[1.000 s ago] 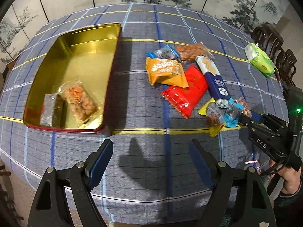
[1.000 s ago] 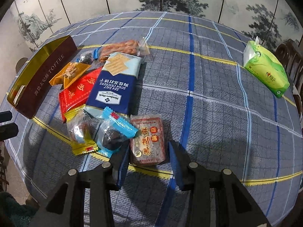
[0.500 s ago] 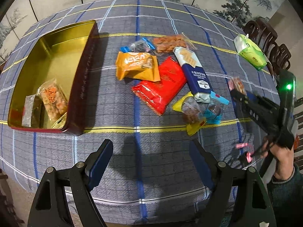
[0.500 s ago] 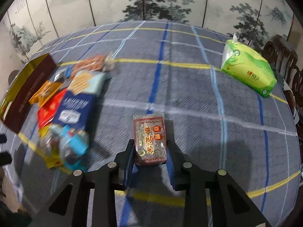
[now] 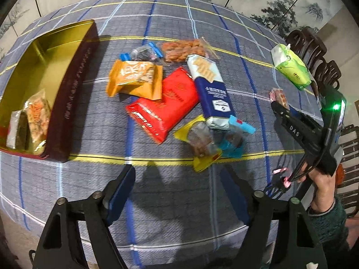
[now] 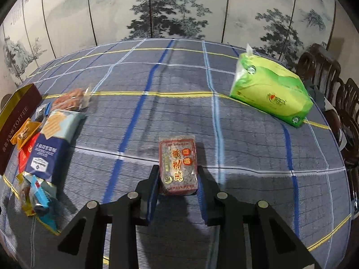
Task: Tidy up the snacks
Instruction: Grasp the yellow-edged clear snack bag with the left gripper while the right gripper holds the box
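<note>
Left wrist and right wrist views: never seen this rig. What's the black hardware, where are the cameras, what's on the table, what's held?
There is no robot here. A person holds a hand-operated two-finger gripper in each hand, and each gripper carries a fisheye camera looking forward along its fingers.

In the left wrist view, the left gripper is at the bottom, jaws open and holding nothing, above a checked tablecloth. Ahead lie a gold tin with a couple of packets in it, and a pile of snacks, including an orange bag, a red packet and a blue cracker pack. The person's right hand shows at the right edge.

In the right wrist view, the right gripper is shut on a small red-labelled snack packet. A green tissue pack lies further back.
</note>
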